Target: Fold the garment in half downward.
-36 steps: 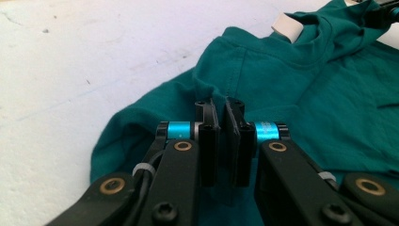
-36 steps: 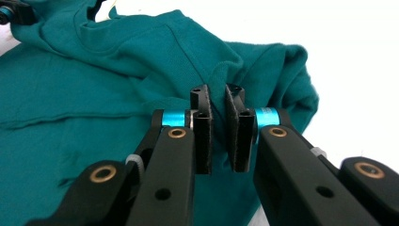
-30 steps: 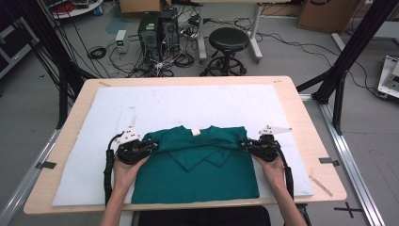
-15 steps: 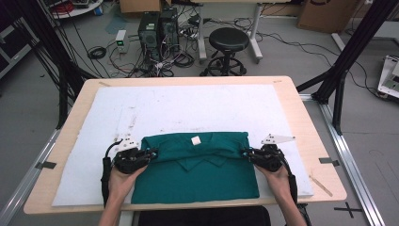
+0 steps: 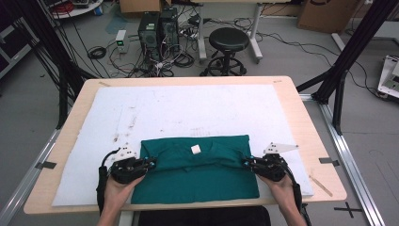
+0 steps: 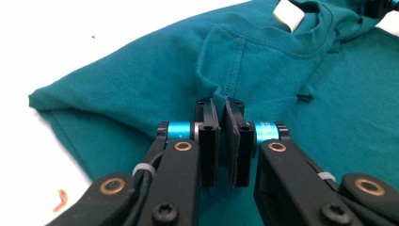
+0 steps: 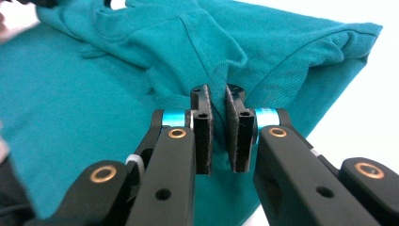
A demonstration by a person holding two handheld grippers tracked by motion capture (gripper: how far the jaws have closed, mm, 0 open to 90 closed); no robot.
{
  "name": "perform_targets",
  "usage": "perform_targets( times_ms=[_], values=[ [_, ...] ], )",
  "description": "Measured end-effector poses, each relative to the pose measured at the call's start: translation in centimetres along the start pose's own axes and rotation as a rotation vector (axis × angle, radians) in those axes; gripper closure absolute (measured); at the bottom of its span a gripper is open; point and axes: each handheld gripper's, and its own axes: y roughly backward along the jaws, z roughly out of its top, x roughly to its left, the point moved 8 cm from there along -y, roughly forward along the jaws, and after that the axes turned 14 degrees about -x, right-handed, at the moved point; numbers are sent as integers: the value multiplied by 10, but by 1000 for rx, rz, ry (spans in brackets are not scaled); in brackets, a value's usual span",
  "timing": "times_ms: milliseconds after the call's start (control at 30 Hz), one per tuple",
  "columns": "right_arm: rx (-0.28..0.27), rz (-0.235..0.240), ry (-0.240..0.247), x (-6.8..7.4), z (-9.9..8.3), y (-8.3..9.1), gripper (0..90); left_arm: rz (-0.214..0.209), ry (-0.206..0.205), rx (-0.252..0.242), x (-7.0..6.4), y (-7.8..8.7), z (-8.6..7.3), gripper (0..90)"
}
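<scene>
A teal T-shirt (image 5: pixel 197 169) lies folded on the white mat (image 5: pixel 188 113), near the front edge, its white neck label (image 5: pixel 195 149) facing up. My left gripper (image 5: pixel 147 164) is shut on a pinch of cloth at the shirt's left side; the left gripper view shows the jaws (image 6: pixel 220 106) clamped on a fold of the T-shirt (image 6: pixel 141 84) below the label (image 6: pixel 289 12). At the shirt's right side my right gripper (image 5: pixel 247 163) is shut on bunched cloth too, seen close in the right gripper view (image 7: pixel 216 94) against the T-shirt (image 7: pixel 70 122).
The mat covers a wooden table (image 5: pixel 310 117). Bare mat stretches beyond the shirt to the far edge. A black stool (image 5: pixel 228 42) and computer towers (image 5: pixel 155 28) stand on the floor behind the table. Black frame posts (image 5: pixel 348 52) rise at the right.
Both grippers have drawn toward the person with the shirt's upper part, laying it over the lower part. The shirt's far edge now sits nearer and straighter.
</scene>
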Motion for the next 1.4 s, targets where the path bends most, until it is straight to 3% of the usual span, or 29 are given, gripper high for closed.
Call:
perform_targets(
  times_ms=[200,267,300,367,433,567,633,700,767,867,933,1033,1133,1400],
  values=[
    [26,4,10,4,-7,4,830,-8,-1,24,-4,3,-6,845],
    [38,-6,4,3,-10,2,749,-8,7,28,-3,4,-8,818],
    [44,-3,-4,3,-10,2,708,-18,13,27,-3,4,-7,764],
    [27,14,-18,4,-6,2,619,-25,35,3,0,6,0,651],
    [0,24,-31,6,2,3,565,-27,50,-29,2,8,11,594],
    [-39,49,-40,8,22,-3,494,-44,55,-60,5,0,29,570],
    [-25,32,-36,5,29,-12,475,-56,57,-49,5,-10,34,570],
    [-2,25,-39,2,31,-22,476,-36,51,-24,6,-20,35,569],
    [38,10,-42,-2,30,-32,480,-43,75,17,6,-30,31,566],
    [94,-3,-62,-3,22,-42,512,-35,80,90,7,-42,19,571],
    [115,-3,-65,-3,18,-44,585,-59,90,103,5,-44,14,598],
    [112,26,-71,0,14,-43,748,-99,77,93,-1,-42,12,762],
    [87,57,-76,6,15,-37,850,-123,57,77,-7,-35,14,866],
    [87,122,-60,20,8,-18,883,-161,31,79,-22,-14,9,879]
  ],
)
